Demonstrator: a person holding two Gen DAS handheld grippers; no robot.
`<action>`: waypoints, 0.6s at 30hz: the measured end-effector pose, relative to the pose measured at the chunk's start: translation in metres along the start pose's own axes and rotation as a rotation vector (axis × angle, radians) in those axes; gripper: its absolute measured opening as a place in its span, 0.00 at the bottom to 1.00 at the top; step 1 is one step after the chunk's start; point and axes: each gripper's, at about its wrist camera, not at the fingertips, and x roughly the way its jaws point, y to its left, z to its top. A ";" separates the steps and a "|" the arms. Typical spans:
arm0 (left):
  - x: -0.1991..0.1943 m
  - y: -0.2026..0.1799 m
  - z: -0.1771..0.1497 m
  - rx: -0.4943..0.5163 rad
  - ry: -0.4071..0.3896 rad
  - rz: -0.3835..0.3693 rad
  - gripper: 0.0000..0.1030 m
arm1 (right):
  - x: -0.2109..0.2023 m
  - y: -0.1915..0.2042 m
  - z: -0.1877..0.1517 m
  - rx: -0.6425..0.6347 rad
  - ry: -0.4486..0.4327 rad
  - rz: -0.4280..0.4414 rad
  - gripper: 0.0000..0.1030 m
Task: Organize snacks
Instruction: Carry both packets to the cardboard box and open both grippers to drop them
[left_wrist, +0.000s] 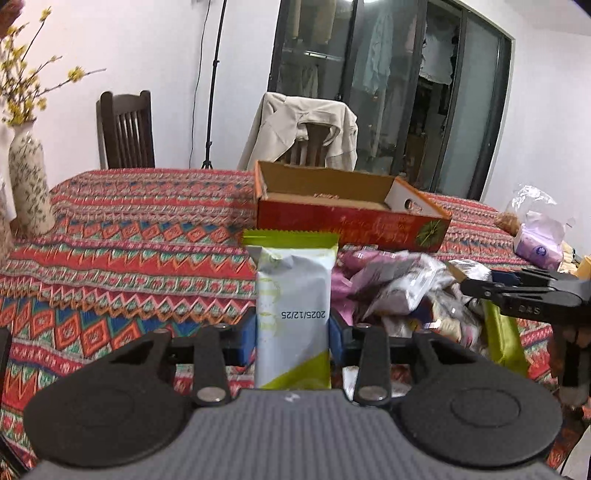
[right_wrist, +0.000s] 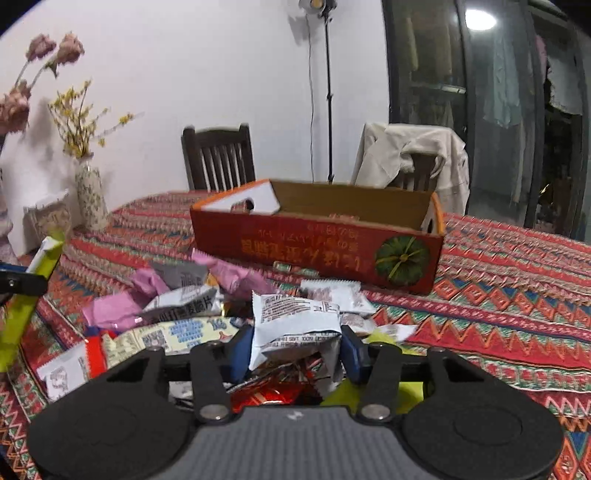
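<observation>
A surface (left_wrist: 129, 229) draped in a red, orange and blue zigzag cloth fills both views. A long red cardboard box (right_wrist: 317, 247) with an open top is seen toward 12 o'clock on it, a green pumpkin printed on its near side. Just in front of the box, a loose pile of snack packets (right_wrist: 192, 306) in pink, white and yellow wrappers is spread across the cloth. A patterned vase (left_wrist: 29, 181) of yellow blossoms is set at 9 o'clock near the surface's edge.

In the left wrist view, the left gripper (left_wrist: 292, 328) is closed on a white and green snack bar (left_wrist: 293, 295), which is held upright above the cloth with a printed date facing the camera. In the right wrist view, the right gripper (right_wrist: 295, 343) is closed around a crumpled white snack packet (right_wrist: 295, 321) at the near edge of the pile.
</observation>
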 end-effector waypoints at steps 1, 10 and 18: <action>0.003 -0.002 0.005 0.002 -0.003 -0.001 0.38 | -0.006 -0.003 0.001 0.007 -0.021 -0.004 0.47; 0.068 -0.011 0.095 0.025 -0.010 -0.021 0.38 | -0.024 -0.025 0.039 -0.019 -0.091 -0.001 0.47; 0.190 -0.004 0.198 0.004 0.049 0.028 0.38 | 0.047 -0.067 0.140 -0.059 -0.069 -0.004 0.49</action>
